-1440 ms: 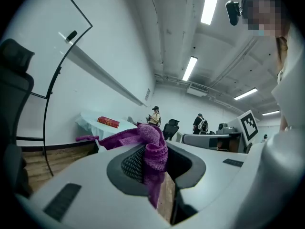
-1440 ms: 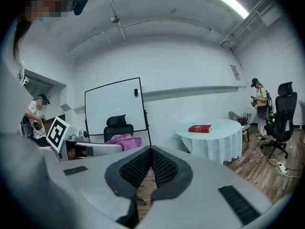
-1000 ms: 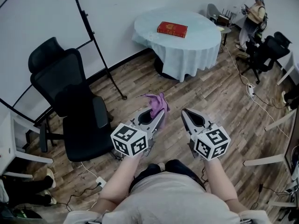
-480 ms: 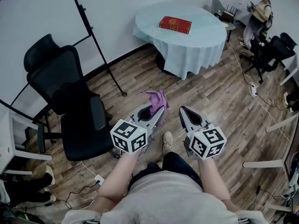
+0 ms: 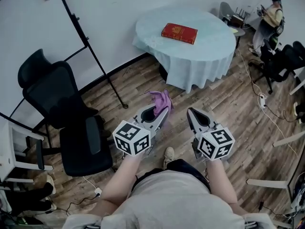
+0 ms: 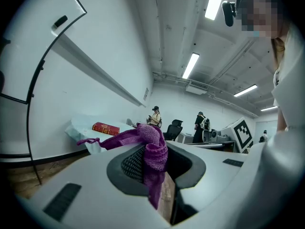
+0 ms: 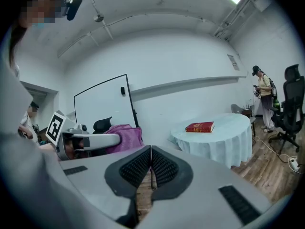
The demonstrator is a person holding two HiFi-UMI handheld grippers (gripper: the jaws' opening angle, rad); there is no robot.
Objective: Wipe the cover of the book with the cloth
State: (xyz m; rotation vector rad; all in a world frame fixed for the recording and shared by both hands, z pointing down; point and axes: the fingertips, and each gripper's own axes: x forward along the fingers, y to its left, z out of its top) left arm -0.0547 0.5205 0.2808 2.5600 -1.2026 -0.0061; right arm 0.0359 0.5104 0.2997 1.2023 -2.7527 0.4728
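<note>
A red book (image 5: pixel 179 33) lies flat on a round table with a pale blue cloth (image 5: pixel 190 51), well ahead of me; it also shows in the left gripper view as the red book (image 6: pixel 106 128) and in the right gripper view as the red book (image 7: pixel 199 127). My left gripper (image 5: pixel 165 108) is shut on a purple cloth (image 5: pixel 161 99), which hangs from the jaw tips; close up, the purple cloth (image 6: pixel 151 151) is pinched between the jaws. My right gripper (image 5: pixel 190 112) is shut with nothing in it. Both grippers are held over the wooden floor, far short of the table.
A black office chair (image 5: pixel 62 113) stands at my left. A whiteboard stand leg (image 5: pixel 114 89) crosses the floor between chair and table. Another person (image 5: pixel 271 18) stands at the far right by more black chairs (image 5: pixel 281 63). Cables (image 5: pixel 264 104) run along the floor at right.
I have stepped a little closer to the table; the office chair has slid back and left in view. Both grippers keep their pose, the left still holding the cloth.
</note>
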